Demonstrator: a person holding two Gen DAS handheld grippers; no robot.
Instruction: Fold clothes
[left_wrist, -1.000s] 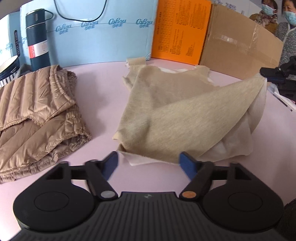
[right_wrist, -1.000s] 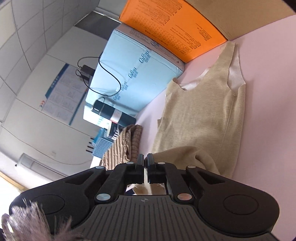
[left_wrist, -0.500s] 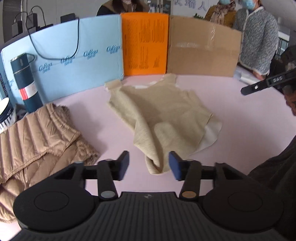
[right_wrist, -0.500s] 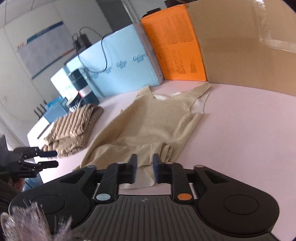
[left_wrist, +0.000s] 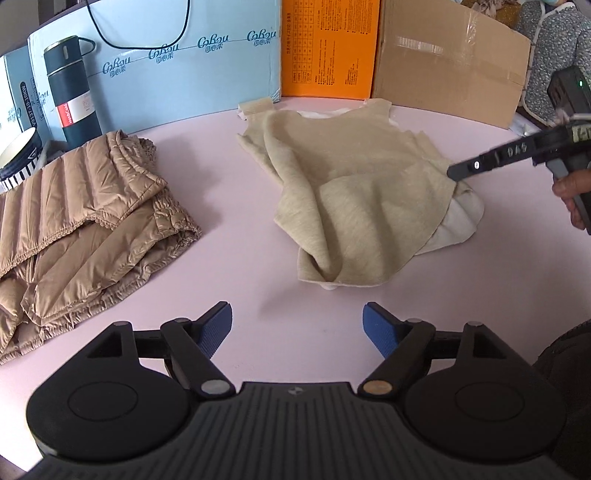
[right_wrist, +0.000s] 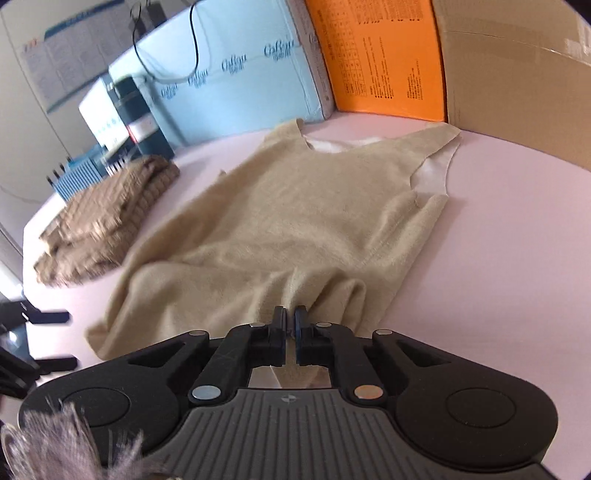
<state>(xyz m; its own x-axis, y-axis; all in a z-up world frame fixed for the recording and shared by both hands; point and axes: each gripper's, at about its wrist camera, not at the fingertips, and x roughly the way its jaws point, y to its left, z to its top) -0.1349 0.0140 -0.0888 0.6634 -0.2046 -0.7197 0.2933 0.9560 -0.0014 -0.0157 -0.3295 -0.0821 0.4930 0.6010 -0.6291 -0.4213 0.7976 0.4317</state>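
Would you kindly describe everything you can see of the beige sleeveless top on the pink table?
The beige top is a sleeveless knit, soft and slightly fuzzy, with a white lining showing at the neckline, the armholes and the turned-up hem. It lies on the pink table, shoulder straps toward the boxes at the back, its lower part rumpled and folded over itself. The right gripper has its jaws shut on a bunch of fabric at the hem edge. The left gripper hangs open short of it, touching nothing.
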